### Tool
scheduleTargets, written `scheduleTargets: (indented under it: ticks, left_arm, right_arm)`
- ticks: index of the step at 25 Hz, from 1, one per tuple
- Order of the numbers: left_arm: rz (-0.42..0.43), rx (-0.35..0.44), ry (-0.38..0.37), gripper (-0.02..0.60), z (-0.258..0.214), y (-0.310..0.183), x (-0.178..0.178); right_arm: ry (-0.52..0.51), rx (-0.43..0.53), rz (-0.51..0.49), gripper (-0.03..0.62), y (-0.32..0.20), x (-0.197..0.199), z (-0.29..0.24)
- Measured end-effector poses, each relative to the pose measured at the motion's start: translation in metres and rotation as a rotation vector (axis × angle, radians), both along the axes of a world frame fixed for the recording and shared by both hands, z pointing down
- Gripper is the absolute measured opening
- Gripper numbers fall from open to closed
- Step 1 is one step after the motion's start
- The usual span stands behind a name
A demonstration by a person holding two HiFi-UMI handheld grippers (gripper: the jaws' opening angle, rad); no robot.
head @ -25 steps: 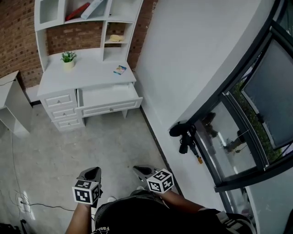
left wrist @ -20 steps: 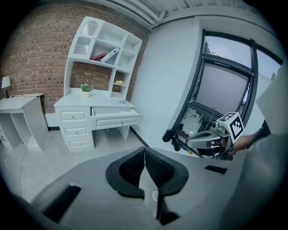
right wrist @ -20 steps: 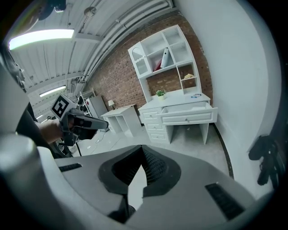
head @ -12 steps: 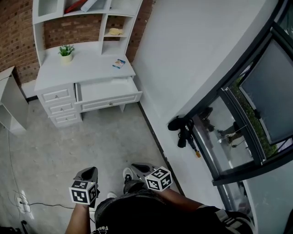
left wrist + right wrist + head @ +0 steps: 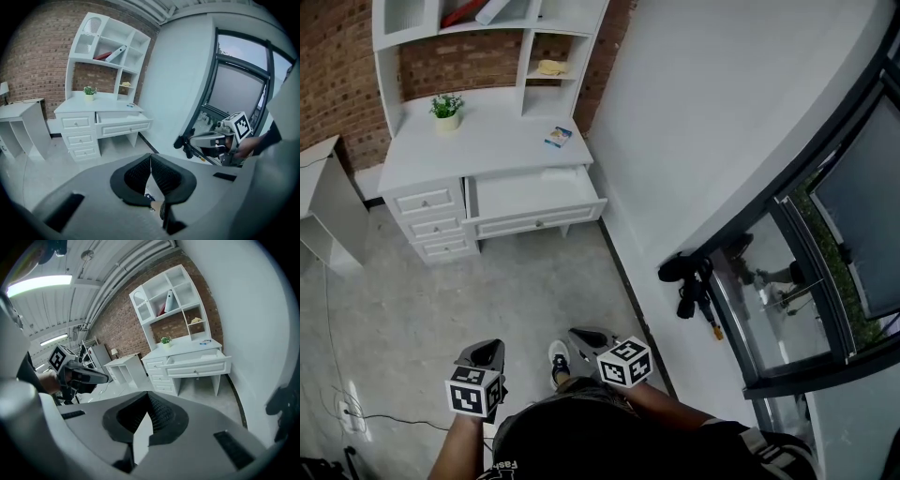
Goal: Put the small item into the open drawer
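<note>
White bench (image 5: 487,150) well apart at 12 o'clock; small blue packet (image 5: 558,137) lies at 1 o'clock of its open drawer (image 5: 534,192). Left gripper (image 5: 490,352) and right gripper (image 5: 584,336): fingers closed, empty. Approach first, then part the fingers over the packet.

Home study, staged in an industrial-looking hall: a white surface (image 5: 487,150) with an open drawer (image 5: 532,195) and a shelf hutch (image 5: 553,42) stands against a bare brick wall (image 5: 337,84), a potted plant (image 5: 446,109) on top. Overhead run exposed pipes (image 5: 126,275) and a strip light (image 5: 37,284). Tall dark-framed windows (image 5: 830,234) line one side, and a loose cable (image 5: 394,422) trails across the grey floor (image 5: 441,300).
</note>
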State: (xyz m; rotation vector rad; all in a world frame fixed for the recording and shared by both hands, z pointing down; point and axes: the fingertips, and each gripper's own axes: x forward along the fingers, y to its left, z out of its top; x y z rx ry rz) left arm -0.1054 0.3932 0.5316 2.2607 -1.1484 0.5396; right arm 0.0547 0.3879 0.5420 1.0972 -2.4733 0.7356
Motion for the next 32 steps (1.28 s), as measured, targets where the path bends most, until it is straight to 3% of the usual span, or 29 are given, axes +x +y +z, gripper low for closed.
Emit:
scheduleTargets:
  ticks: [19,32]
  left_arm:
    - [-0.108,-0.001,-0.008,0.018,-0.012,-0.161,0.052]
    - [-0.079,0.024,-0.036,0.018,-0.021,-0.231,0.112]
  right_arm:
    - [-0.041,-0.011,-0.062,0.005,-0.18,0.053,-0.006]
    - [-0.061,-0.007,-0.052,0.005,-0.245,0.109,-0.005]
